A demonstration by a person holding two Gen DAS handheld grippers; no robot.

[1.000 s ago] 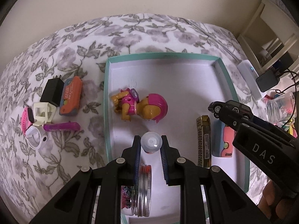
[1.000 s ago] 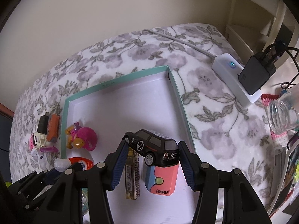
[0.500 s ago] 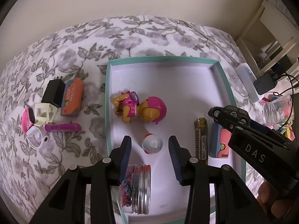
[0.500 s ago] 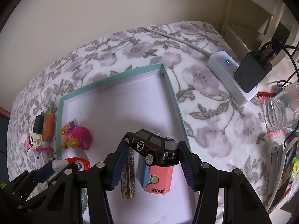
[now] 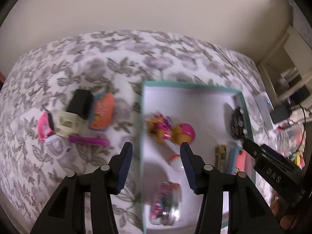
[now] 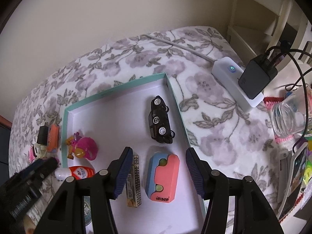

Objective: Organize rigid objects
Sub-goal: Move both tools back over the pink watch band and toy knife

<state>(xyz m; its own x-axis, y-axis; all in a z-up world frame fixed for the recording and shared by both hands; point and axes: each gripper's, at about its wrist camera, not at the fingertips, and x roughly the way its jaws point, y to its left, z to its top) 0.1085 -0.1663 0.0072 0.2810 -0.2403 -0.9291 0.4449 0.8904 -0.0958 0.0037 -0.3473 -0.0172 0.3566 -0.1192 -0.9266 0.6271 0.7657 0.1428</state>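
The teal box [image 6: 173,89] already holds the black toy car [image 6: 160,120], pink dog toy [image 6: 82,149] and eraser [image 6: 162,177]; both jaws are opening, empty; the orange toy [image 5: 102,110], black block [image 5: 80,103] and pink watch [image 5: 45,125] wait on the flowered bed [image 5: 78,62].

plain beige wall [image 6: 117,9] (floral cover [image 6: 214,136]), cream shelf [image 6: 273,15].

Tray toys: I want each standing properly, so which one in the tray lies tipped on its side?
The black toy car by the tray's right wall: its wheels face sideways.
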